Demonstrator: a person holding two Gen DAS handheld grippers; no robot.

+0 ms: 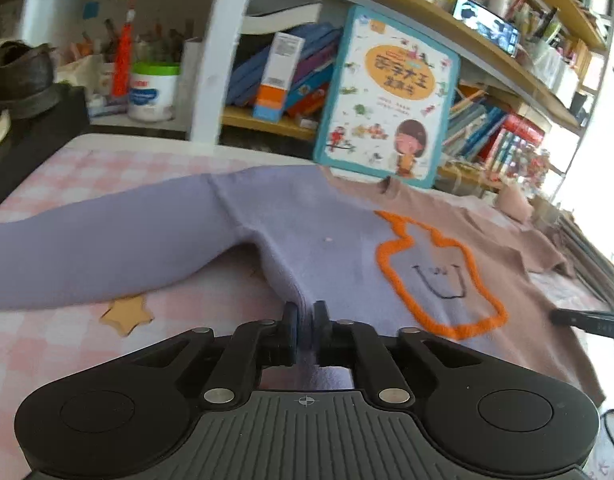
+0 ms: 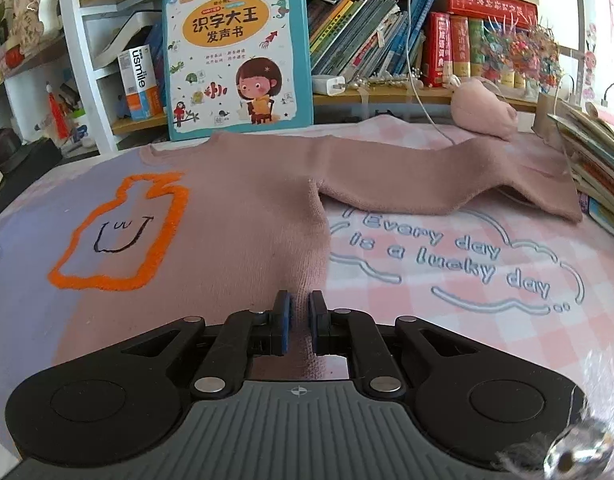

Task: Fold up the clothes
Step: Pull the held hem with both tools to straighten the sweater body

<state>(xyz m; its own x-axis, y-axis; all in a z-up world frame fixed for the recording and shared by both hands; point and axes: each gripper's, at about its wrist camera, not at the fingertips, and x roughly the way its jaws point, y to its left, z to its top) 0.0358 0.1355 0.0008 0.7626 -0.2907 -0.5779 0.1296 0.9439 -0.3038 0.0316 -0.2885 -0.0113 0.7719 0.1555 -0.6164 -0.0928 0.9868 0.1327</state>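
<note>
Pinching the hem of the sweater on its lavender side, the left gripper has its two pads squeezed onto a ridge of fabric that bunches up between them. Straight ahead of it the lavender sleeve stretches off to the left over the pink checked tablecloth, with a little yellow star print just below it. Ahead and to the right is the orange outlined patch with a doodled smiley inside.

On the other side, the right gripper sits at the hem of the brownish-pink half, blue pads narrowly apart with knit fabric lying in the gap; honestly can't tell if it's actually clamped on the cloth or just resting over it. The pink sleeve runs ahead and to the right, its end lying against a stack of books. Just right of that gripper the cloth reads "Every day is a lucky day".

Sweater's spread flat, front up, neck pointing away from both grippers toward a kids' picture book propped against the shelf.
</note>
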